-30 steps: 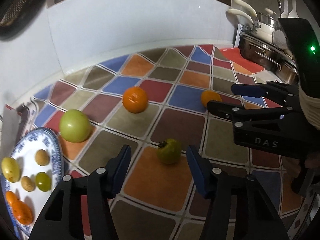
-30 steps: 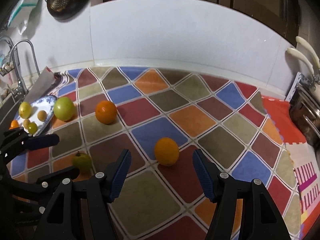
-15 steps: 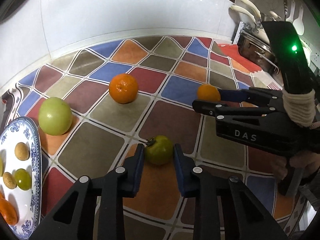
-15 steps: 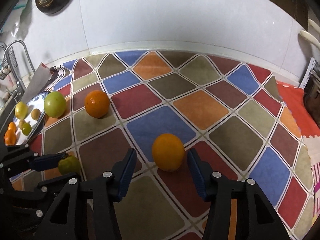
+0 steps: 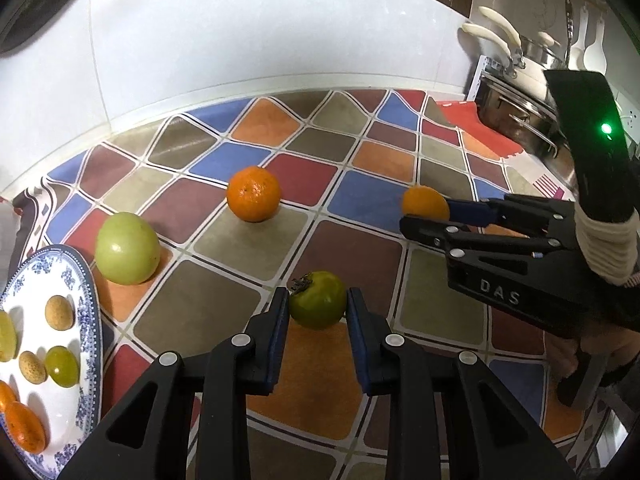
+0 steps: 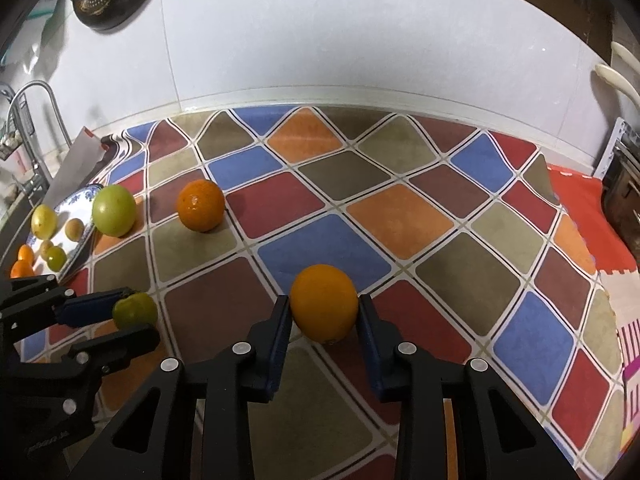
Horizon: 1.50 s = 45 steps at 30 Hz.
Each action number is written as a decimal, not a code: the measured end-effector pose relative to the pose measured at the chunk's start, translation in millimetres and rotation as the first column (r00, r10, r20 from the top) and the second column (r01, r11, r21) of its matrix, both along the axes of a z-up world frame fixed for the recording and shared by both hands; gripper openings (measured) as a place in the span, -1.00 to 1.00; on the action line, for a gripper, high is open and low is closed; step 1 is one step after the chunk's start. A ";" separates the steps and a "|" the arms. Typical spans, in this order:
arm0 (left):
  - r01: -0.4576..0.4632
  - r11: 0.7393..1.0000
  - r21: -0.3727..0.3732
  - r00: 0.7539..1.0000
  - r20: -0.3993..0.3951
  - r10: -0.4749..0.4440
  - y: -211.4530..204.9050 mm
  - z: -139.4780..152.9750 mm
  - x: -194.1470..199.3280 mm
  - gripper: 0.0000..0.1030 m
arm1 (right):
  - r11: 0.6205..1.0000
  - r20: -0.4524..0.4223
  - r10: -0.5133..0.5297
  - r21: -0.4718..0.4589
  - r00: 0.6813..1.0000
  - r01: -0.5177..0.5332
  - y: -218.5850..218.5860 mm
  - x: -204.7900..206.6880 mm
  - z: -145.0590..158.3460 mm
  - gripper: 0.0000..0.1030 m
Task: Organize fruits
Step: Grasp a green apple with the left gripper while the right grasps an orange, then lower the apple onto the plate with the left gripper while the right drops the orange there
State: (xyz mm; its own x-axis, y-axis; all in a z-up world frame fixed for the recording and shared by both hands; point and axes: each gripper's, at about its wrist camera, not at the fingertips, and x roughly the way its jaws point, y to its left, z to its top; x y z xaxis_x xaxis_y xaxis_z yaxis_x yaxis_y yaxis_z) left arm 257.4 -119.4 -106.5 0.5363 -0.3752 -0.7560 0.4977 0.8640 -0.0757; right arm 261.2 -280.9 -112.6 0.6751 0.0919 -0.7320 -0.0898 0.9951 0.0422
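Left wrist view, my left tongs (image 5: pixel 318 308) clamped on a small green stemmed persimmon (image 5: pixel 319 299) on the counter's checkered mat (image 5: pixel 224 304), right wrist view, my right tongs (image 6: pixel 323 320) pinching a smooth round orange (image 6: pixel 324 307) mid-mat, blue-patterned fruit plate (image 6: pixel 82 196) far left.

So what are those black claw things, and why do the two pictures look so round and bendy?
They are two-finger tools that a person holds, one in each hand. A wide-angle camera on each looks along its fingers, which bends the picture. In the left camera's picture the left hand-held gripper has closed on a small green fruit with a dark stalk. In the right camera's picture the right hand-held gripper squeezes a smooth orange. On the colourful diamond-patterned mat lie a big green round fruit and a dimpled orange. The blue-and-white plate already holds small fruits.
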 end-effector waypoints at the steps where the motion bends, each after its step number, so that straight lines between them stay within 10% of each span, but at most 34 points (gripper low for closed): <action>1: -0.001 1.000 -0.002 1.000 0.004 0.001 0.8 1.4 -1.0 -0.44 | 1.000 0.002 -0.003 0.004 1.000 0.003 -0.3 -2.2 1.5 -0.35; 25: -0.097 0.993 -0.070 0.989 0.102 0.104 62.6 47.5 -49.1 -0.44 | 0.998 0.141 0.038 0.035 0.989 -0.043 50.1 -62.6 65.1 -0.35; 45: -0.309 0.950 -0.040 0.933 0.179 0.311 168.4 69.3 -60.0 -0.44 | 0.966 0.226 0.235 0.057 0.945 -0.254 160.0 -54.6 92.4 -0.35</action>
State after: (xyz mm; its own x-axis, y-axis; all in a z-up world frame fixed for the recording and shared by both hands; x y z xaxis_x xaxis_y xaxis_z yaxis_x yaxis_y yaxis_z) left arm 197.4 49.0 -37.2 0.7545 -0.1759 -0.6323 0.2113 0.9772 -0.0197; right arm 206.7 -120.8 -20.2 0.7651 0.3289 -0.5536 -0.3459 0.9351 0.0774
